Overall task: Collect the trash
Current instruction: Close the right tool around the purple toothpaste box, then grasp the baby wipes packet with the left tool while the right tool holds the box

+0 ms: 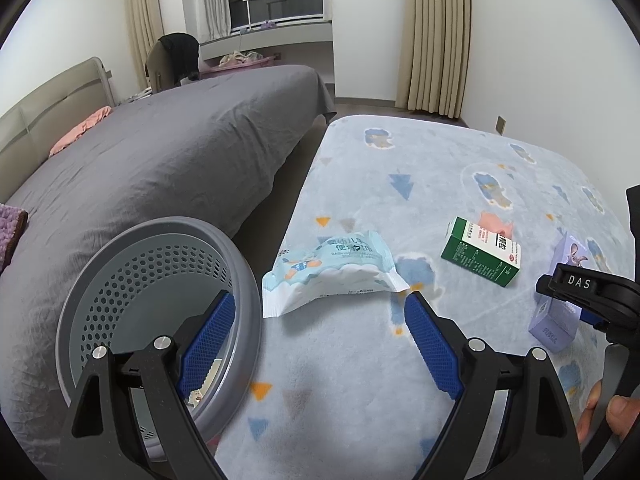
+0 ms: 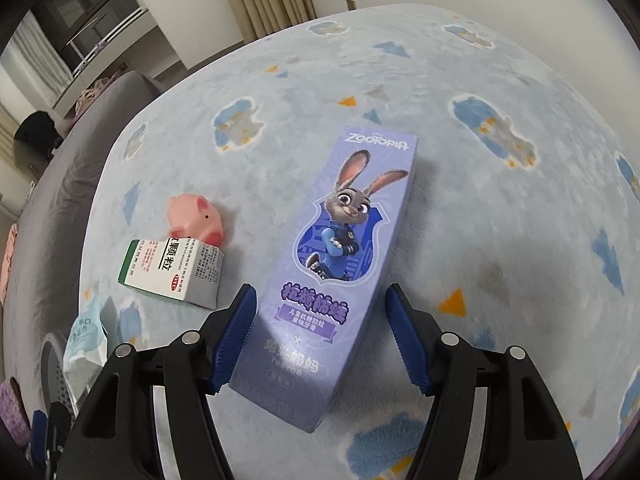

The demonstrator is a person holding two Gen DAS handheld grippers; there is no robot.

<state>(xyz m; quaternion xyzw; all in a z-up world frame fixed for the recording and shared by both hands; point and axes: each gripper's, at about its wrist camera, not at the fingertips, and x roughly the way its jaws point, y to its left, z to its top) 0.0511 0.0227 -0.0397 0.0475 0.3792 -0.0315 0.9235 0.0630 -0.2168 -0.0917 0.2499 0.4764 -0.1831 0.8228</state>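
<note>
A purple Zootopia toothpaste box (image 2: 340, 256) lies on the light blue blanket (image 2: 460, 200), its near end between the open fingers of my right gripper (image 2: 320, 336), which touch nothing. It also shows in the left wrist view (image 1: 560, 312), with the right gripper (image 1: 580, 292) around it. My left gripper (image 1: 320, 320) is open and empty, hovering between a grey perforated bin (image 1: 160, 304) and the blanket. A white and blue wipes packet (image 1: 332, 272) lies just ahead of it. A green and white medicine box (image 1: 484, 252) lies further right.
A pink pig toy (image 2: 196, 220) rests behind the medicine box (image 2: 172, 272). A bed with a grey cover (image 1: 160, 152) stands to the left, with a narrow gap between it and the blanket. Curtains and a window are at the back.
</note>
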